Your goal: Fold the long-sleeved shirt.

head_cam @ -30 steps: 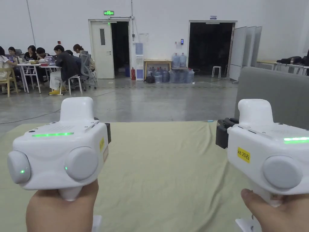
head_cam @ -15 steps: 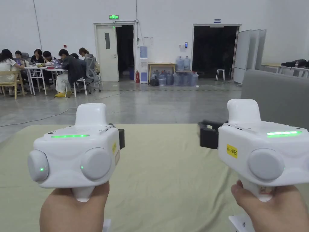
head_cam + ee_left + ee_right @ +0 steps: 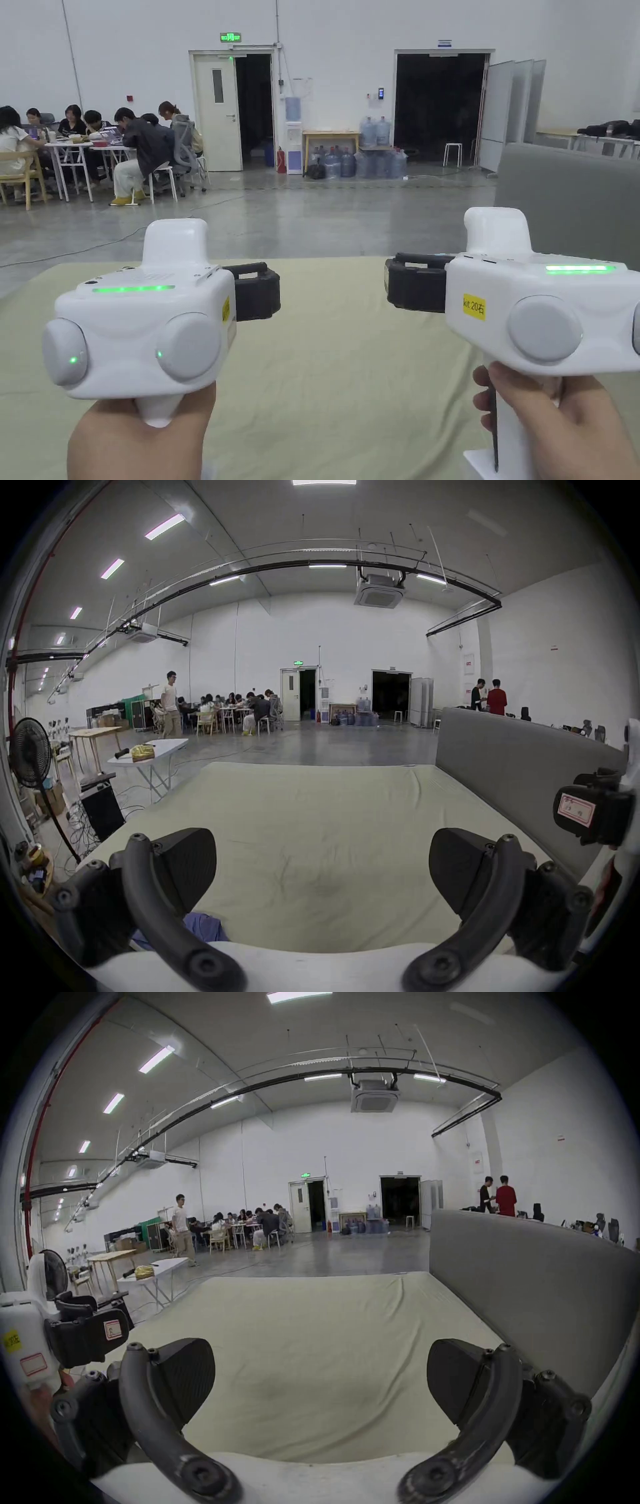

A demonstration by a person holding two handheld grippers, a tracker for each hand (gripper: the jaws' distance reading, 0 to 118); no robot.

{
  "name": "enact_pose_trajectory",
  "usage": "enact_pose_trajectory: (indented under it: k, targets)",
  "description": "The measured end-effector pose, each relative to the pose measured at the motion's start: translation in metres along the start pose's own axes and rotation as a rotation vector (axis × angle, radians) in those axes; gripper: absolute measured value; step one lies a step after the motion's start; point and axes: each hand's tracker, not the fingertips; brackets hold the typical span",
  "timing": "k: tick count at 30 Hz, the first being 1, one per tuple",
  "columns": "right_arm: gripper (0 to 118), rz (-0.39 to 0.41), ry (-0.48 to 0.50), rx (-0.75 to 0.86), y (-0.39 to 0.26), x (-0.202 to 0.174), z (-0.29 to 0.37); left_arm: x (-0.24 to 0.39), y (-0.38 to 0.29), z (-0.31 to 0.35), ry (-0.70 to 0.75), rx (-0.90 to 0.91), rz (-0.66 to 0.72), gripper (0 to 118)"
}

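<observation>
Head view, item one: left gripper (image 3: 253, 292) and right gripper (image 3: 412, 284), each in a hand, held level above a pale green sheet (image 3: 350, 387), apart from one another and touching nothing. Left gripper view: jaws stood wide apart, nothing between them; a bit of blue cloth (image 3: 204, 927) — presumably the long-sleeved shirt, though too little showed to be sure — lay on the sheet just below the left jaw, at the near edge, clear of both jaws. Right gripper view: jaws likewise wide, bare sheet between them; the left gripper sat at the picture's left edge. Grey padded panel (image 3: 562, 194) along the sheet's right side. Background — seated people at tables (image 3: 94, 147), water bottles (image 3: 369, 156) by the far wall.
</observation>
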Motion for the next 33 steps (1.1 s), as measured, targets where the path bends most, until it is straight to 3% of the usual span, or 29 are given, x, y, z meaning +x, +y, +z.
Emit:
enact_pose_trajectory:
  k: [4,33]
  targets:
    - [118,0.016,-0.069,-0.002,-0.001,-0.007,0.000,0.000,0.001,0.001,0.000,0.032,-0.021,118]
    - [118,0.010,-0.060,0.007,-0.007,-0.015,0.007,-0.003,0.001,0.003,-0.020,0.006,0.008,118]
